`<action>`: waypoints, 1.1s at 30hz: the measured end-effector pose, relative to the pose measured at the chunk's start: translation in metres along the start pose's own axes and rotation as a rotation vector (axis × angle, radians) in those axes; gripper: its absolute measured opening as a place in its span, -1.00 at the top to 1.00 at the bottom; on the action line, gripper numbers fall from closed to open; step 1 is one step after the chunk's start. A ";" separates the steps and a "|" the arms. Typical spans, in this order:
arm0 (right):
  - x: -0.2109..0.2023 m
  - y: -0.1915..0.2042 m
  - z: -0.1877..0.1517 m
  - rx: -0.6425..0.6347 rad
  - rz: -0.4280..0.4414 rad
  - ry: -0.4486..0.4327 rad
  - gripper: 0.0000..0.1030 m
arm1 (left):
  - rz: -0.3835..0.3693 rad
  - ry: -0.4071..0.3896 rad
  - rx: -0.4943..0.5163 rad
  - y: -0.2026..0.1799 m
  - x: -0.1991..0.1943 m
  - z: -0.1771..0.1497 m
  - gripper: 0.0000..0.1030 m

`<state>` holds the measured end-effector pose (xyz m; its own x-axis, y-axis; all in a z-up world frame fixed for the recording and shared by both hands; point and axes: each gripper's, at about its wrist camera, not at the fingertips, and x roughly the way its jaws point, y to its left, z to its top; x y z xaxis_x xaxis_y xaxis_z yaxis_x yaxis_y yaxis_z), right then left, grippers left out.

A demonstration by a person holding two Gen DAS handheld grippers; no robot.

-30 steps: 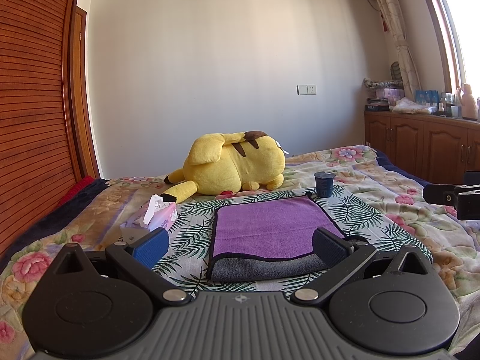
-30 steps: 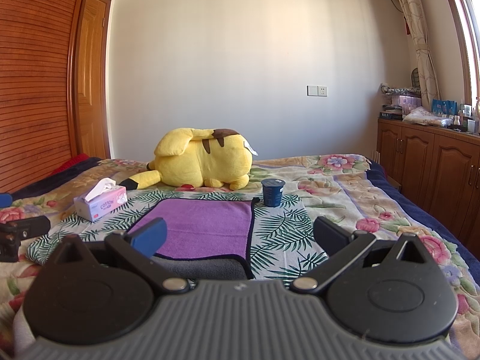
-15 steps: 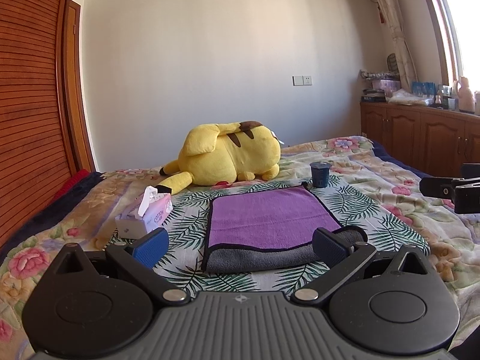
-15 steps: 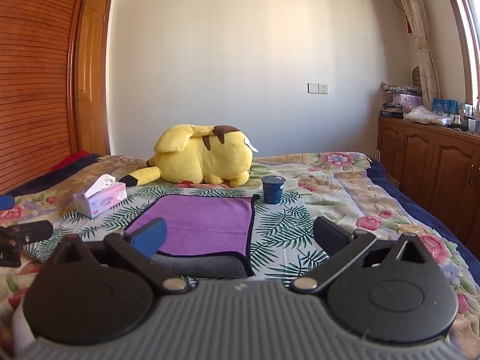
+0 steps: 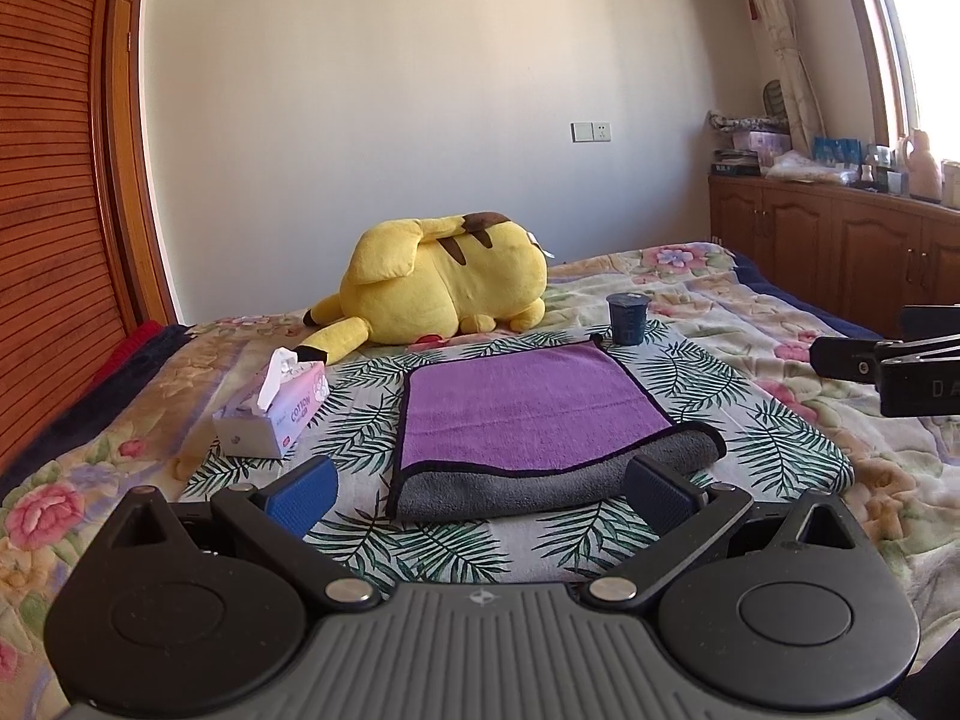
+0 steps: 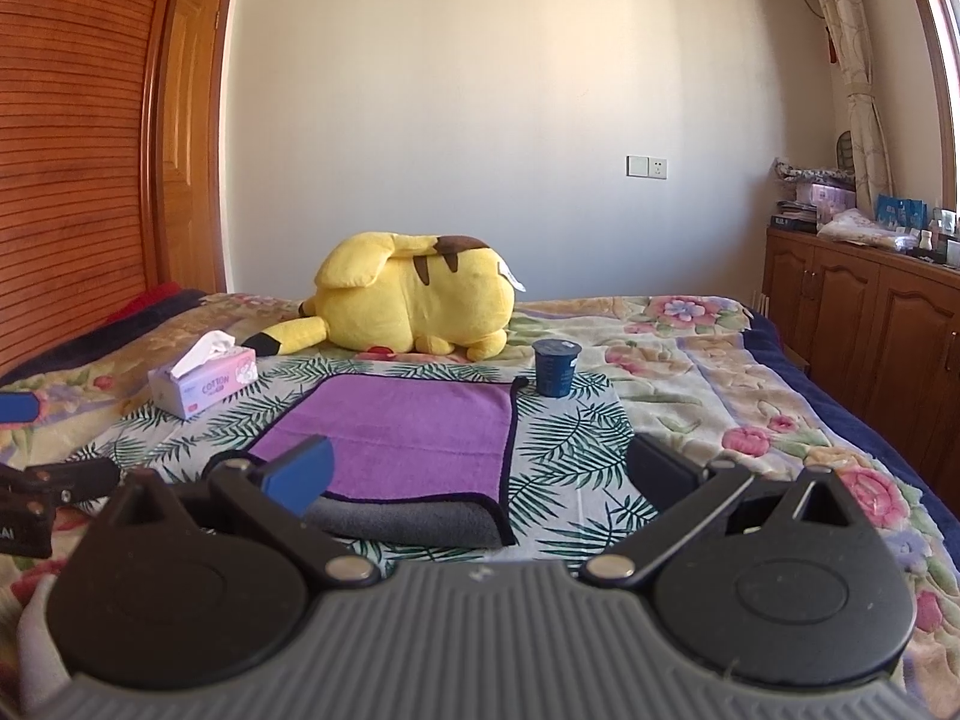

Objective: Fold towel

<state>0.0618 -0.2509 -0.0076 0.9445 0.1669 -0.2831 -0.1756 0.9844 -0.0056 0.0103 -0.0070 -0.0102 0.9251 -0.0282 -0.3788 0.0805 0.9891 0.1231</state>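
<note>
With my left claw (image 5: pixel 480 495) and right claw (image 6: pixel 477 477) both wide and empty, hovering near the purple towel (image 5: pixel 528 405) already folded once on the bed (image 5: pixel 750 324), I judge another fold is next, needing its near grey edge gripped.

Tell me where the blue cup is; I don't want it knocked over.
The blue cup stands upright on the bed just past the purple towel's far right corner, right of the yellow plush.
</note>
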 end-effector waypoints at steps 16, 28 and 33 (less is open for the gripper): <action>0.031 0.008 -0.003 -0.052 0.031 0.061 -1.00 | -0.053 0.015 0.015 0.001 0.016 0.009 -0.68; 0.060 0.006 -0.001 -0.039 0.050 0.089 -1.00 | -0.090 0.048 -0.018 0.016 0.043 0.025 -0.61; 0.073 0.003 0.001 -0.015 0.061 0.103 -1.00 | -0.110 0.055 -0.014 0.021 0.053 0.033 -0.55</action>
<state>0.1306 -0.2361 -0.0277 0.8987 0.2187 -0.3802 -0.2364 0.9717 0.0000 0.0733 0.0078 0.0023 0.8890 -0.1294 -0.4393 0.1754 0.9823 0.0656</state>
